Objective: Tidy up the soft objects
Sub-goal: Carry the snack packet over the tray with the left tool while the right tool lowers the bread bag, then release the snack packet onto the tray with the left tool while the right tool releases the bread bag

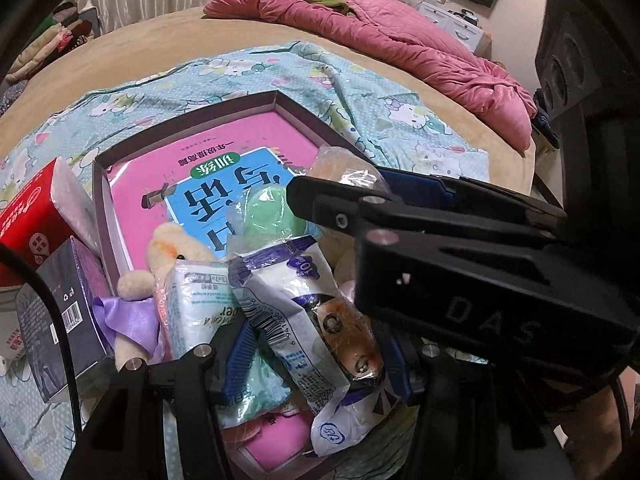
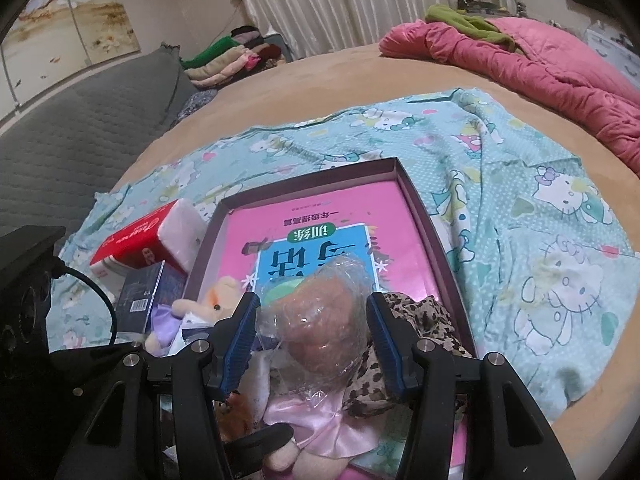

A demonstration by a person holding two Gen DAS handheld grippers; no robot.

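One shallow cardboard tray point(image 2: 430, 224) lies on a cartoon-cat bedsheet point(image 2: 520, 208) over the bed, and one pink workbook point(image 2: 328, 216) with a blue title panel in large Chinese characters (upside down to both cameras) lines its floor. Piled at the tray's near end are the soft objects: two white tissue packs, one with a barcode point(image 1: 296, 312) and one smaller point(image 1: 196, 300), one cream plush toy point(image 1: 176, 248) with a lilac ribbon, one green round item in clear wrap point(image 1: 268, 212), and one peach-coloured round item in a clear bag point(image 2: 320, 316). The right gripper point(image 2: 316, 340) has its blue pads pressed against both sides of that clear bag, gripping it above the pile. The left gripper point(image 1: 316, 344) is closed on the barcoded tissue pack, pads touching it on each side. Outside the tray, to its left, stand one red tissue pack point(image 1: 32, 216) with white lettering and one dark box point(image 1: 64, 312) bearing a barcode label. The letters "DAS" read on the right gripper's body in the left wrist view. Only the right wrist view shows one leopard-print cloth point(image 2: 416, 320) and pink satin fabric point(image 2: 320, 420) in the tray, a grey quilted cushion point(image 2: 88, 120) and a wall painting; both views show one pink quilt point(image 1: 400, 44) beyond.
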